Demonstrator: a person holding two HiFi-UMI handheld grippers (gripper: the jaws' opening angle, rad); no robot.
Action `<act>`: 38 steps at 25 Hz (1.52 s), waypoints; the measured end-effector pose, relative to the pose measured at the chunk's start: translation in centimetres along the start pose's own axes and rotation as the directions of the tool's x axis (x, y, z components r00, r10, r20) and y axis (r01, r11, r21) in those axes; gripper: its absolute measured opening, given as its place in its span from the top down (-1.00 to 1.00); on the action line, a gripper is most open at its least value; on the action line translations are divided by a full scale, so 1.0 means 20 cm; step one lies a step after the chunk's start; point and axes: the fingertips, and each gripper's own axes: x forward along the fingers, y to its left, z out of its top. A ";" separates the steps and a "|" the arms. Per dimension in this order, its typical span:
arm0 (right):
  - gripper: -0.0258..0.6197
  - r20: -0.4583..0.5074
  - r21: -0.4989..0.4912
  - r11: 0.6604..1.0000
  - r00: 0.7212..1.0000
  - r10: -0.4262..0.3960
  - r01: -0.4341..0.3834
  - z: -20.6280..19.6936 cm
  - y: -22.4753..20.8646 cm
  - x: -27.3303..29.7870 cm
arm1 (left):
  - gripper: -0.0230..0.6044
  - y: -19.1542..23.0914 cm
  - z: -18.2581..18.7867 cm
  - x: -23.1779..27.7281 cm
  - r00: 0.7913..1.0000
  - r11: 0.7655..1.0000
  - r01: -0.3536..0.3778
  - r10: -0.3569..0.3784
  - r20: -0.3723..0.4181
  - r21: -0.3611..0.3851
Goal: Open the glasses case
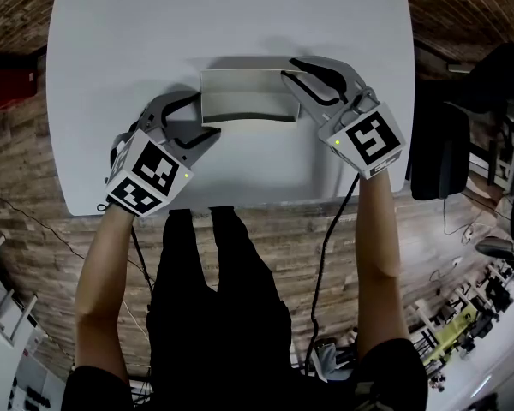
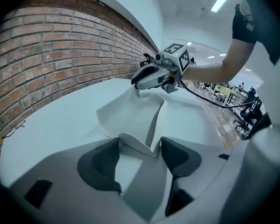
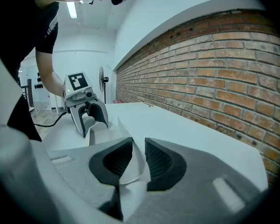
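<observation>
A white glasses case (image 1: 244, 92) lies in the middle of the white table (image 1: 111, 58), its lid raised. My left gripper (image 1: 204, 118) straddles the case's left end; in the left gripper view the rounded end (image 2: 135, 143) sits between the dark pads (image 2: 102, 164), touching both. My right gripper (image 1: 288, 68) is at the case's right end. In the right gripper view its pads (image 3: 161, 160) are pressed on the thin white lid edge (image 3: 130, 171). Each gripper shows in the other's view: the right gripper (image 2: 139, 88) and the left gripper (image 3: 95, 125).
A brick wall (image 3: 214, 69) runs along the table's far side. A black cable (image 1: 334, 229) hangs from the right gripper over the near table edge. A black chair (image 1: 450, 157) stands to the right, a red object (image 1: 8, 88) to the left.
</observation>
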 end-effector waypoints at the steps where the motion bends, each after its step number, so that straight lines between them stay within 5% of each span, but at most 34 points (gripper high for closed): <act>1: 0.69 0.009 0.003 1.000 1.000 -0.002 0.002 0.01 0.00 -0.01 | 0.03 0.00 0.00 0.00 1.000 1.000 0.001 -0.001 0.004 0.005; 6: 0.69 0.081 0.167 0.984 0.994 -0.075 0.061 0.09 -0.05 -0.14 | 0.03 0.00 0.00 0.00 1.000 1.000 -0.004 0.003 0.016 0.016; 13: 0.69 0.009 0.223 0.951 0.976 -0.220 0.212 0.03 -0.10 -0.28 | -0.03 -0.04 0.02 0.00 0.998 0.999 0.022 -0.021 0.054 -0.025; 28: 0.90 -0.120 0.478 0.760 0.890 -0.440 0.440 -0.03 0.24 -0.59 | -0.02 -0.12 -0.07 -0.27 0.998 0.970 0.004 0.011 0.062 -0.242; 35: 0.91 -0.111 0.592 0.632 0.828 -0.550 0.500 0.11 0.30 -0.77 | 0.61 -0.07 -0.05 -0.50 0.990 0.941 -0.007 0.055 0.132 -0.338; 38: 0.91 -0.094 0.596 0.610 0.799 -0.593 0.522 0.22 0.29 -0.85 | 0.83 -0.01 0.01 -0.64 0.977 0.938 -0.027 0.098 0.191 -0.346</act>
